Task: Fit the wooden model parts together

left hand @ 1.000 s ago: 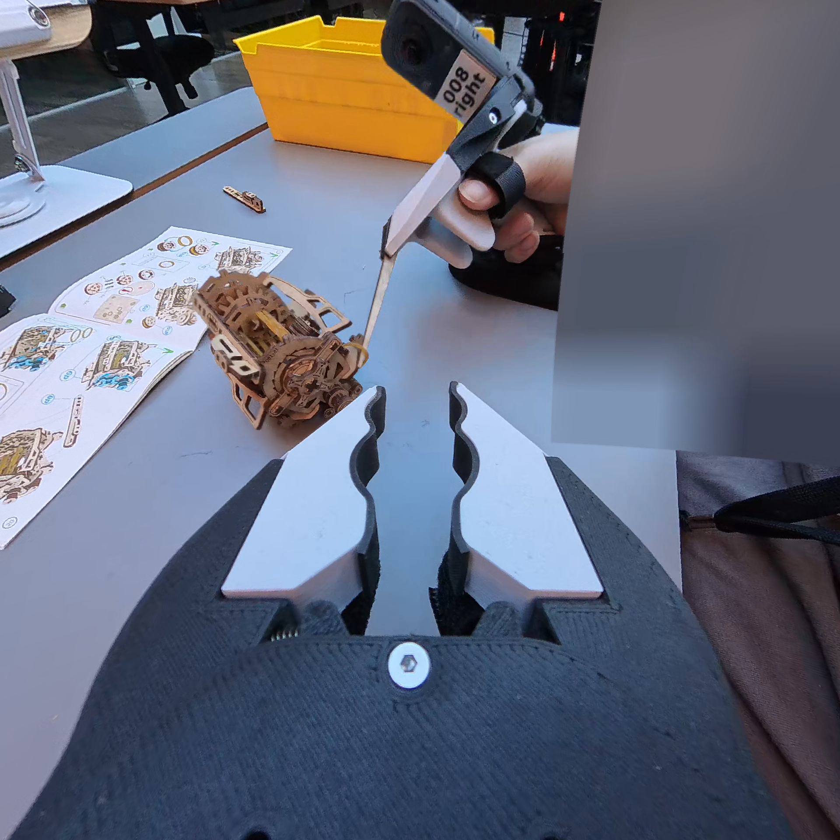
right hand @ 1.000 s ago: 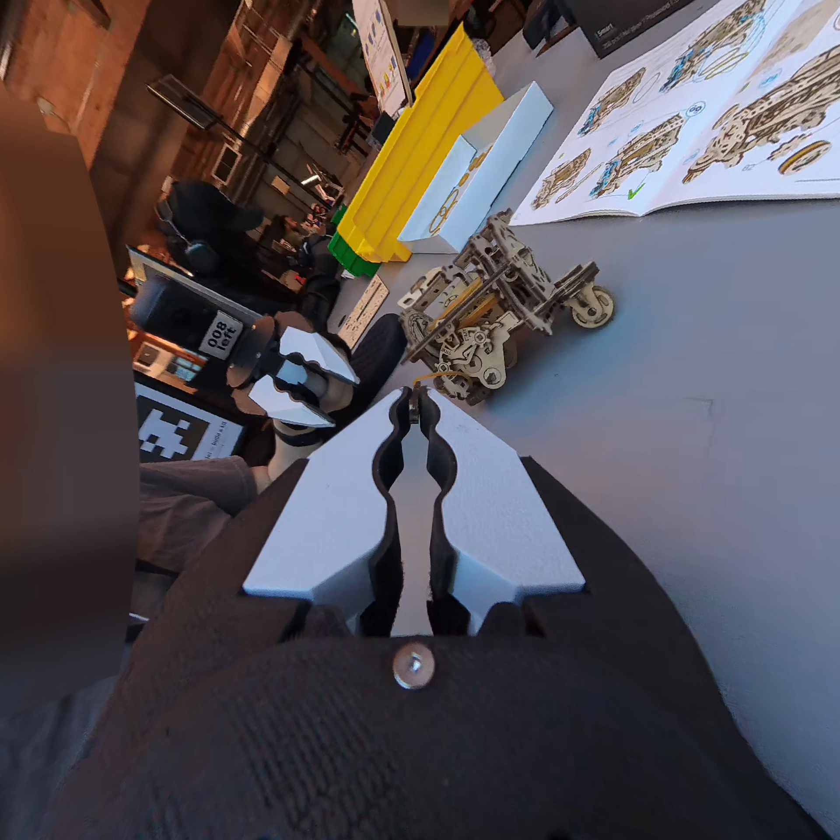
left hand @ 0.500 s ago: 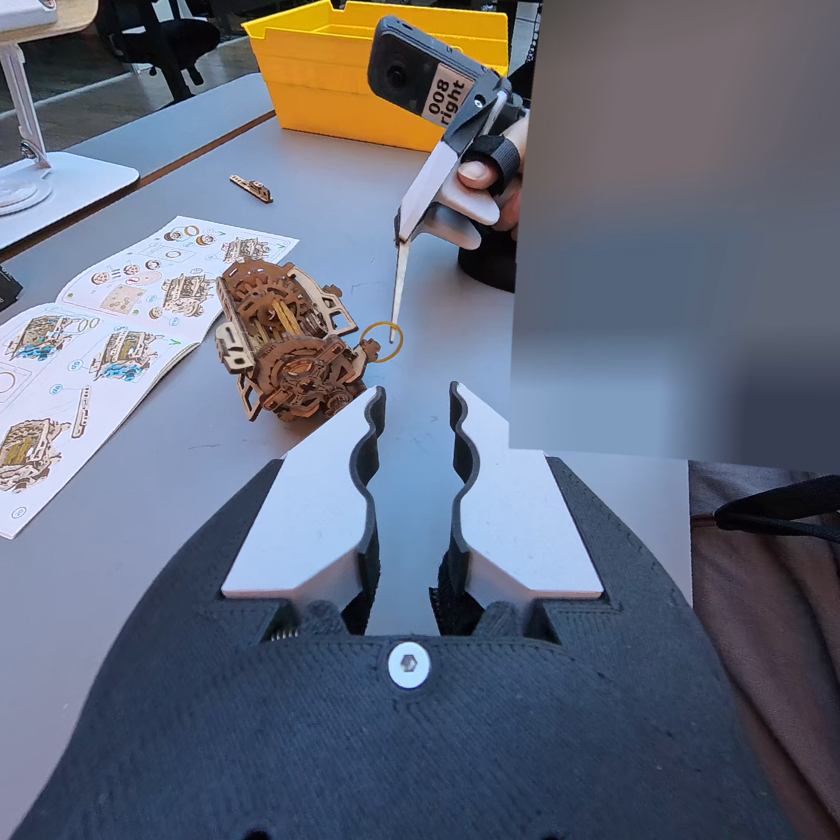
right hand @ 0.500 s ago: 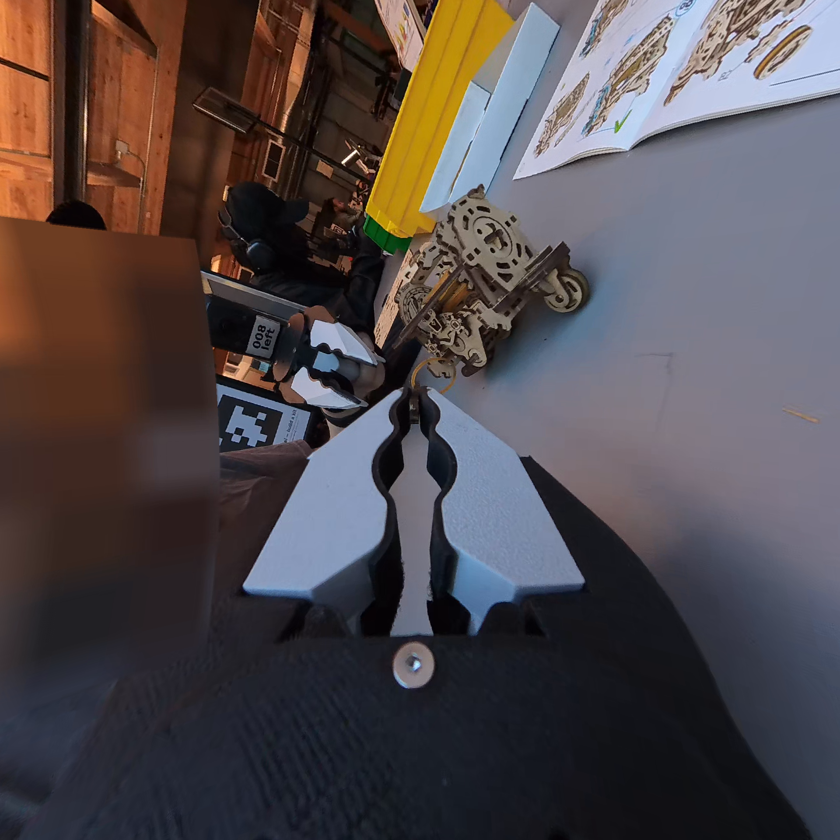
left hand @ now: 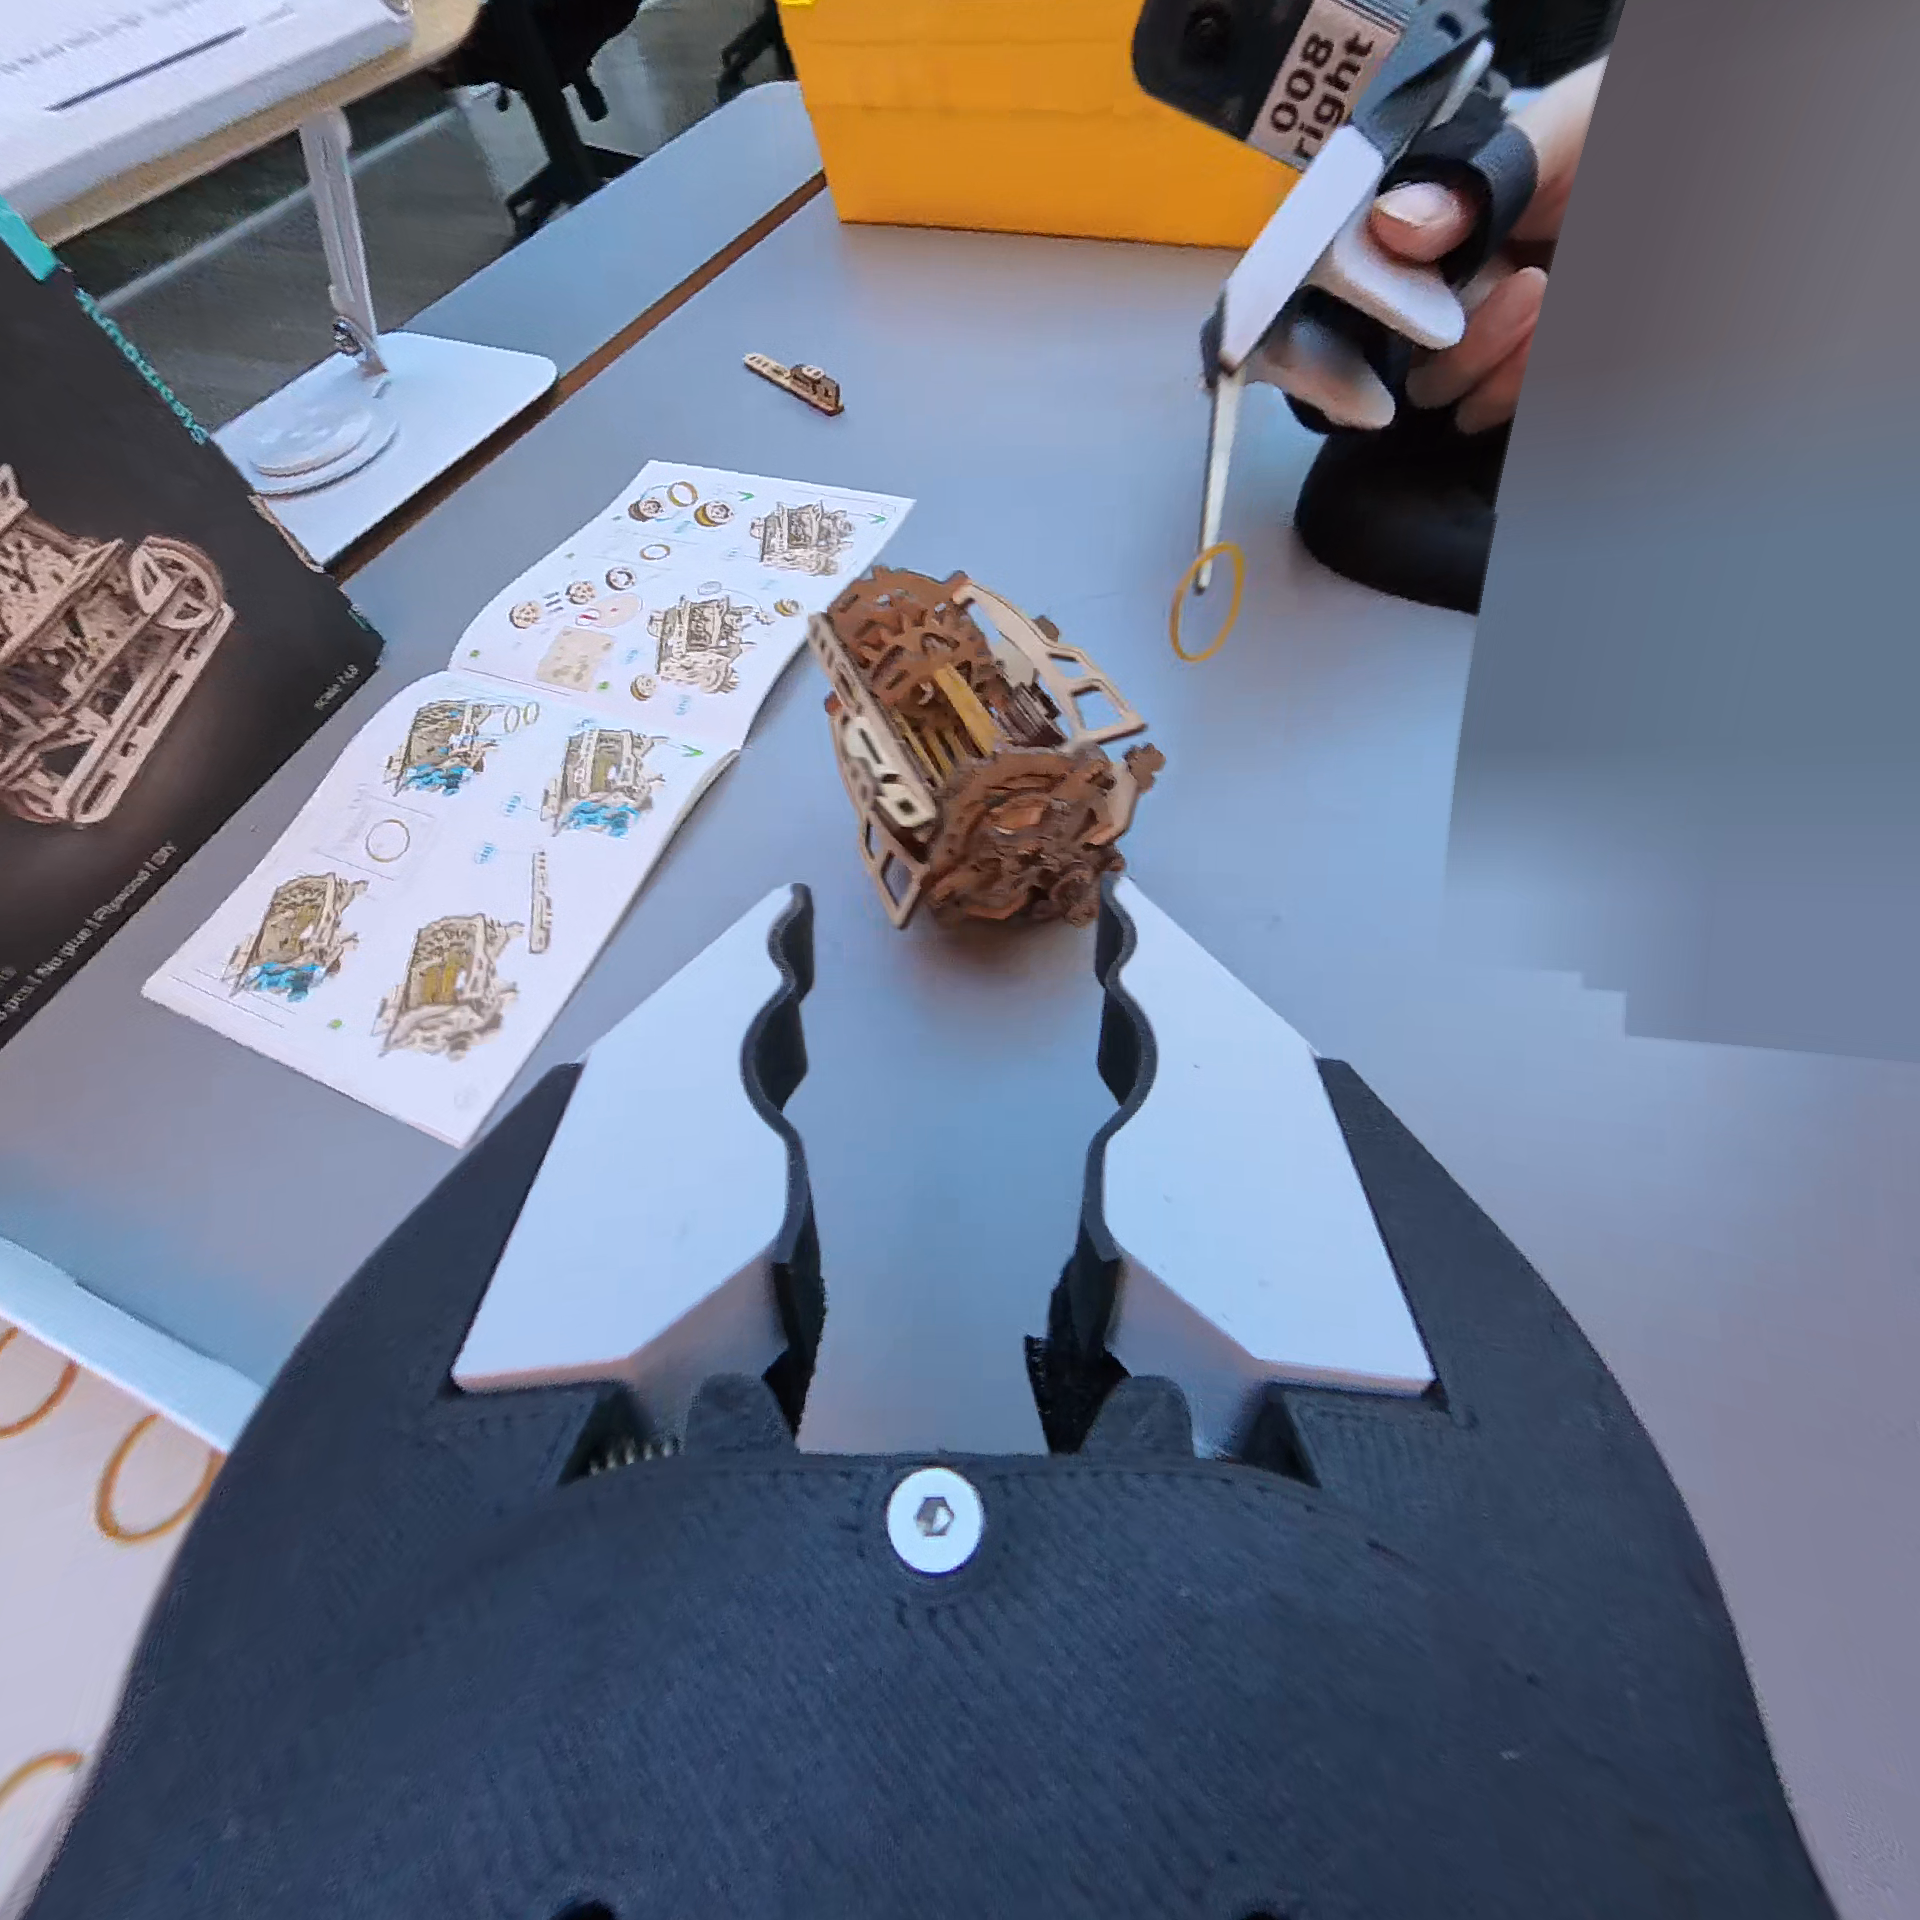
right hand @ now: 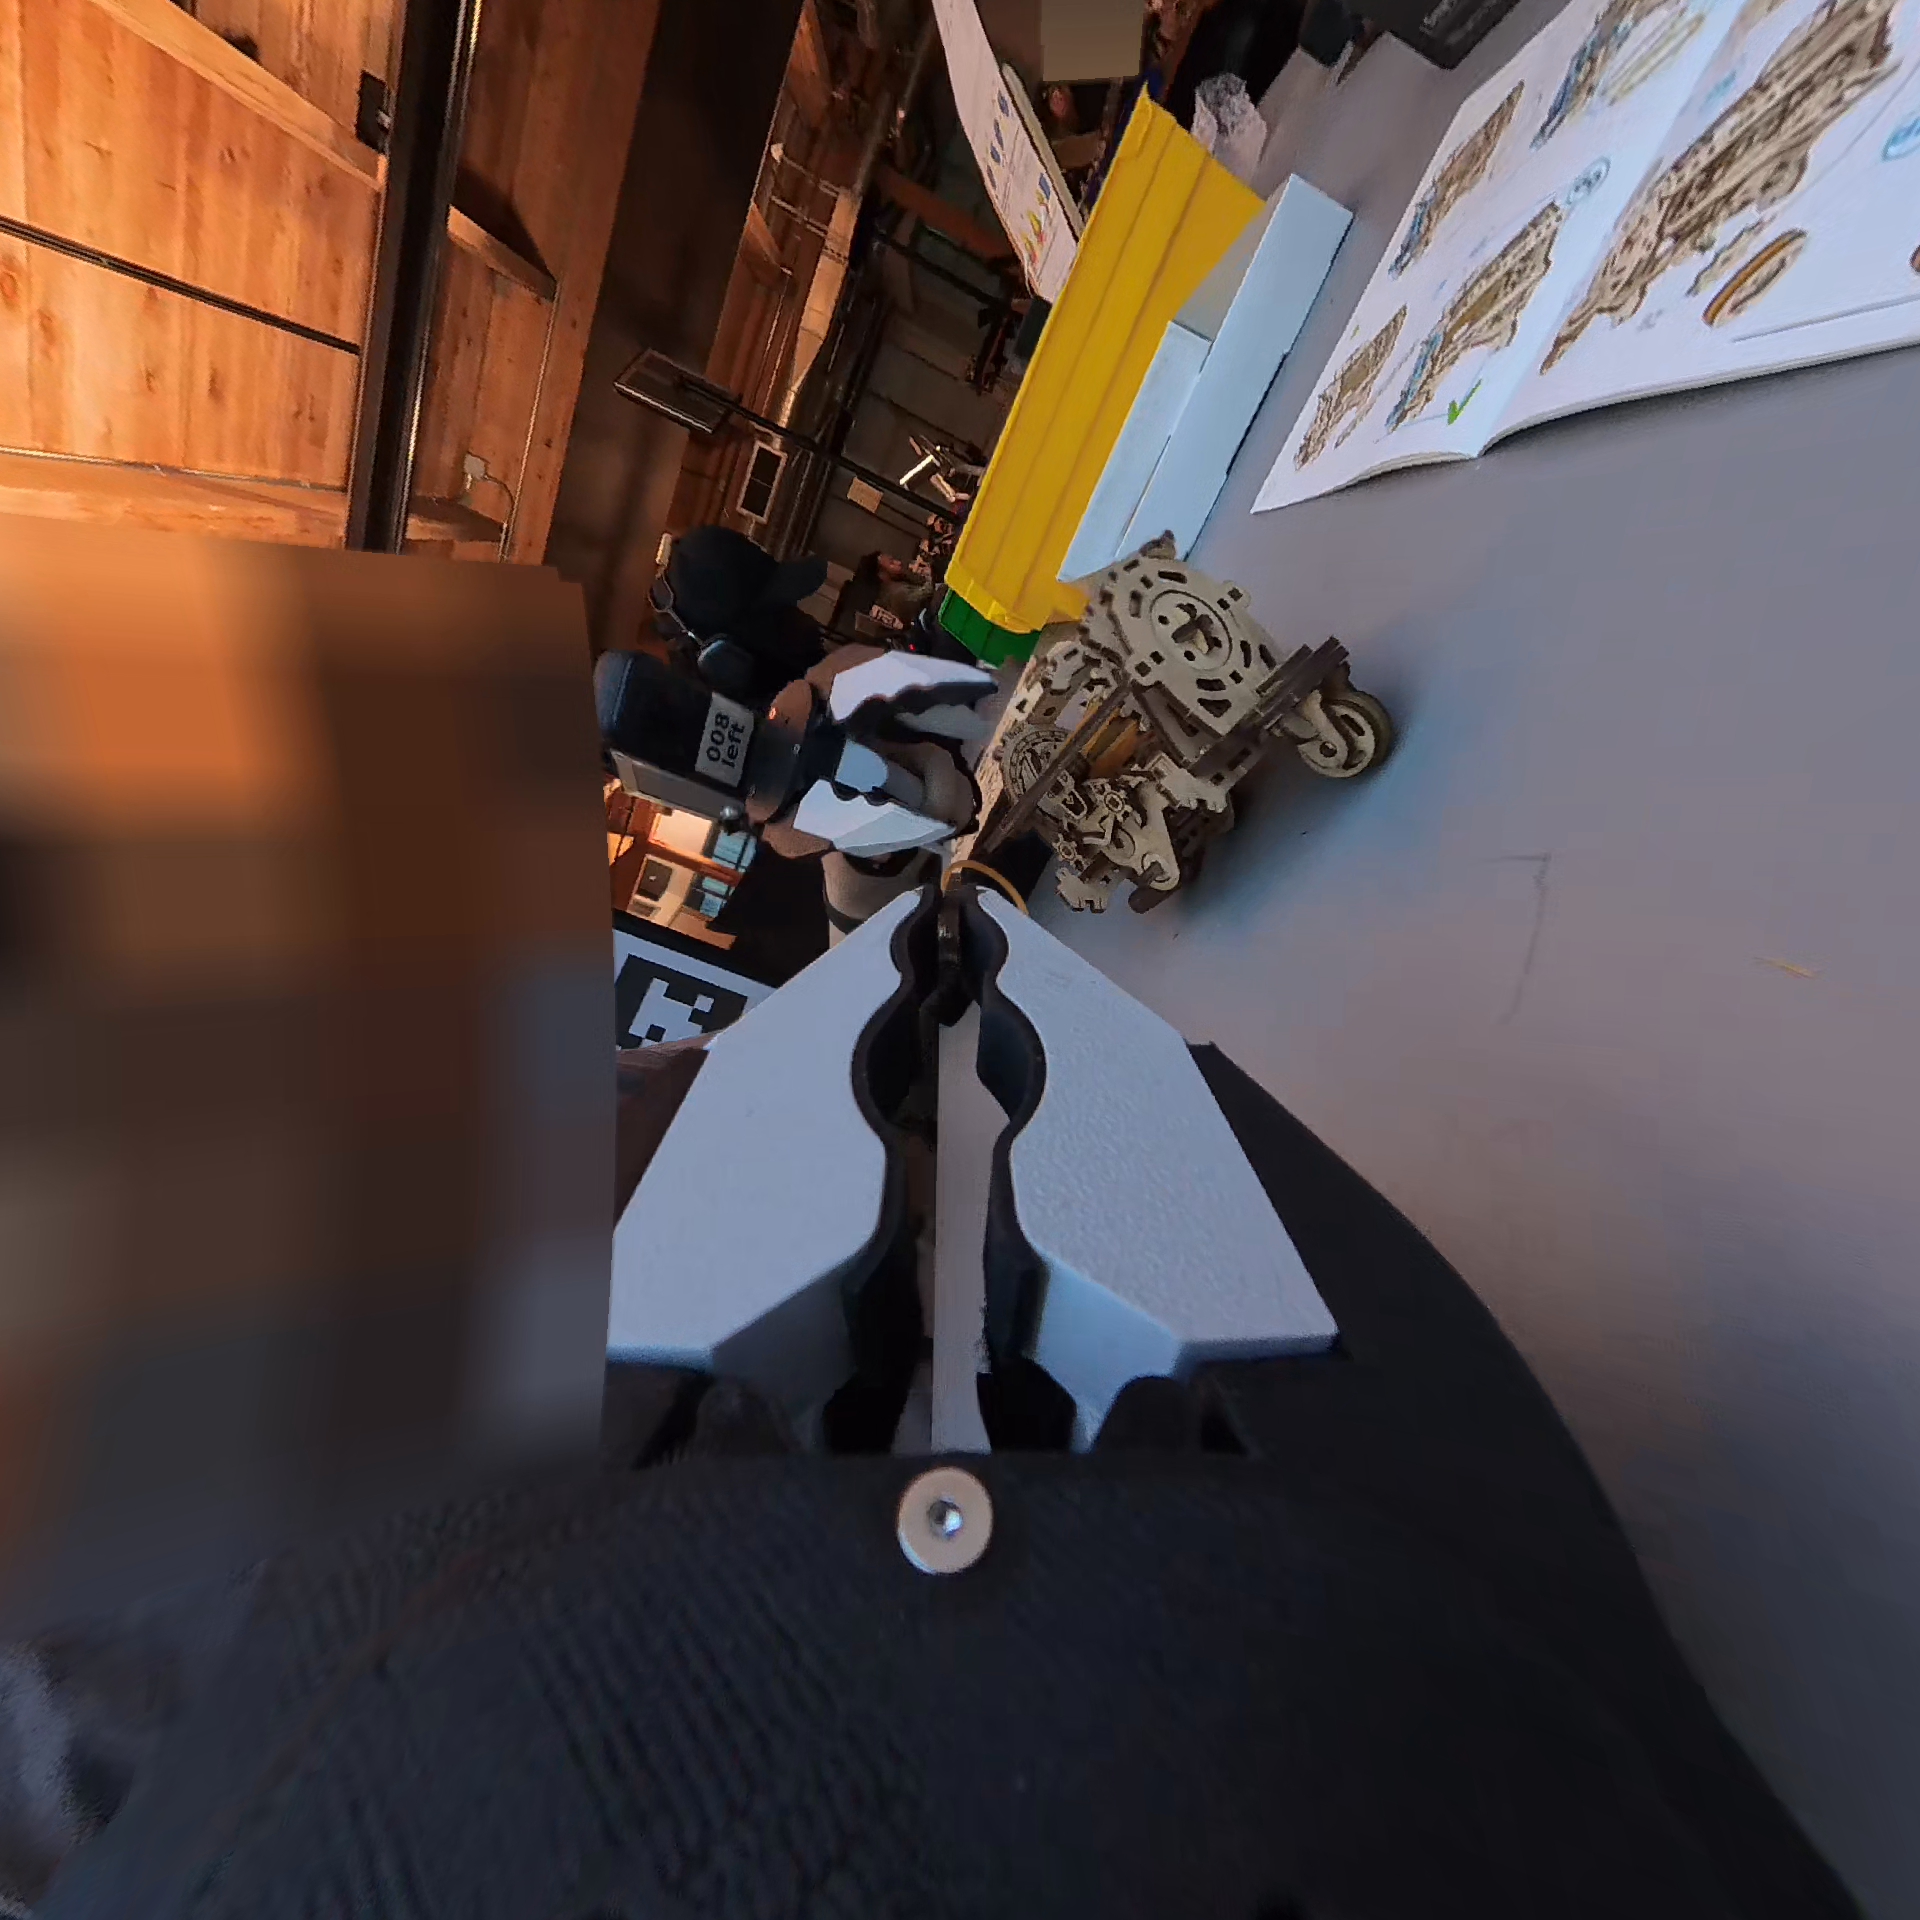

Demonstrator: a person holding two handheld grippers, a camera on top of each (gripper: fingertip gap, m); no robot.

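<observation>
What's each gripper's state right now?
Left gripper: open, empty.
Right gripper: shut on a stick carrying a rubber band.

Wooden model (left hand: 982,758) sat at frame centre on the table (left hand: 1039,436) in the left wrist view, instruction booklet (left hand: 540,769) to its left, box lid (left hand: 114,665) at the far left edge. Bin (left hand: 1018,114) stood behind at top centre; a loose wooden part (left hand: 795,371) lay between bin and booklet. Rubber band (left hand: 1205,601) hung at upper right of the model, apart from it.
</observation>
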